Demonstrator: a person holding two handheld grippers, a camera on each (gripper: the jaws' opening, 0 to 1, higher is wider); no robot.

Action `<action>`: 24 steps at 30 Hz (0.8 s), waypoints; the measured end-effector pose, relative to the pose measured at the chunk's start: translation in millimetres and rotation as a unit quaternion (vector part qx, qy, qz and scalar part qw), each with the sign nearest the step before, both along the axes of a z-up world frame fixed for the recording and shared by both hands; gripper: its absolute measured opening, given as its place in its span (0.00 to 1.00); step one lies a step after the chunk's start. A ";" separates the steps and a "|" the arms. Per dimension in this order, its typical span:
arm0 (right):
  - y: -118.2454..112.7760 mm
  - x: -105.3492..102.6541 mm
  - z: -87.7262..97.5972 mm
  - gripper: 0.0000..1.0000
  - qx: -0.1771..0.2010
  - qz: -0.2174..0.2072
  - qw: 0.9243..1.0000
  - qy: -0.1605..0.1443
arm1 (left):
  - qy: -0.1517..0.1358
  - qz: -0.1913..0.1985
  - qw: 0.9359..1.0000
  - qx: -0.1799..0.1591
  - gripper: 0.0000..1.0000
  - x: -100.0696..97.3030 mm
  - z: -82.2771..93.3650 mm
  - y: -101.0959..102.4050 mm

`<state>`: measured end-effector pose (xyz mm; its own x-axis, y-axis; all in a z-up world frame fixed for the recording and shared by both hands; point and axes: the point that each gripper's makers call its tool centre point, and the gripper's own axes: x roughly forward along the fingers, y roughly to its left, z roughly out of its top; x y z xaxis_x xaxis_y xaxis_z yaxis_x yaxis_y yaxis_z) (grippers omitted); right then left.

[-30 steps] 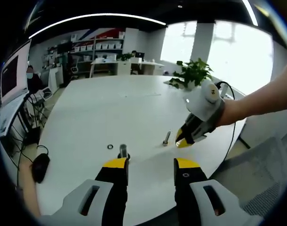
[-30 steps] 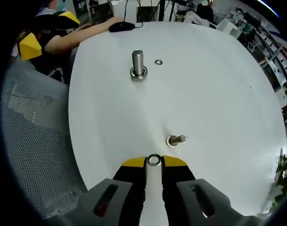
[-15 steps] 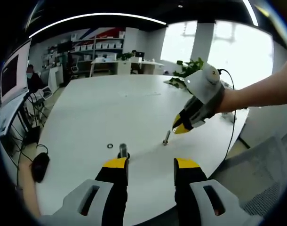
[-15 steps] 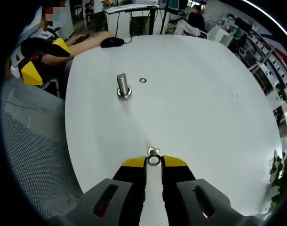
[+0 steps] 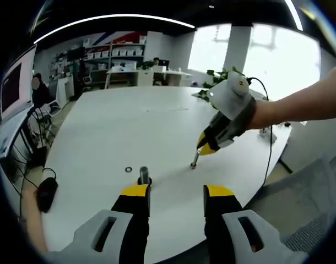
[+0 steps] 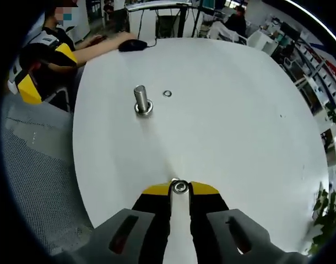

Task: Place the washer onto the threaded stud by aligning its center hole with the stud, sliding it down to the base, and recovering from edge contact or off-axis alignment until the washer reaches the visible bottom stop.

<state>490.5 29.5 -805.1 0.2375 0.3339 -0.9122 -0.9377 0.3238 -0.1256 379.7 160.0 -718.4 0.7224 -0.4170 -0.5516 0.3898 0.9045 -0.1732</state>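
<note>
right gripper (image 6: pixel 180 188) pinches the washer (image 6: pixel 180 187) at lower centre — carry step; next, centre its hole over the stud (image 6: pixel 140 100), upper left. left gripper (image 5: pixel 178 198) gapes, empty.

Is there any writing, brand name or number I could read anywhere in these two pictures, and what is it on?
No text is readable in either view.
Dark wall screen at the left of the left gripper view: nothing legible.
Far white shelving: any labels are too small and blurred.
Yellow-tipped tools, steel washer, threaded stud: no markings visible.

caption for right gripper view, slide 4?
Right gripper pinching a washer above the white table, upright threaded stud ahead.
</note>
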 end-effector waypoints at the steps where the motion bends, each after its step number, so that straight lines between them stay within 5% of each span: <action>1: -0.2 -0.1 -0.8 0.13 -0.001 0.000 1.000 0.001 | 0.000 0.000 1.000 0.000 0.37 0.1 0.0 0.1; 20: 2.2 2.2 -30.5 0.13 -0.031 0.008 0.999 0.025 | 0.003 0.003 1.000 -0.003 0.37 0.1 -1.1 0.9; 22: 5.1 -5.6 -34.8 0.09 -0.029 0.004 0.998 0.047 | 0.003 0.003 1.000 -0.003 0.37 0.3 -1.5 1.2; 24: 6.9 3.7 -36.0 0.09 -0.025 0.003 0.999 0.034 | 0.004 0.004 1.000 -0.004 0.37 0.5 -1.4 1.3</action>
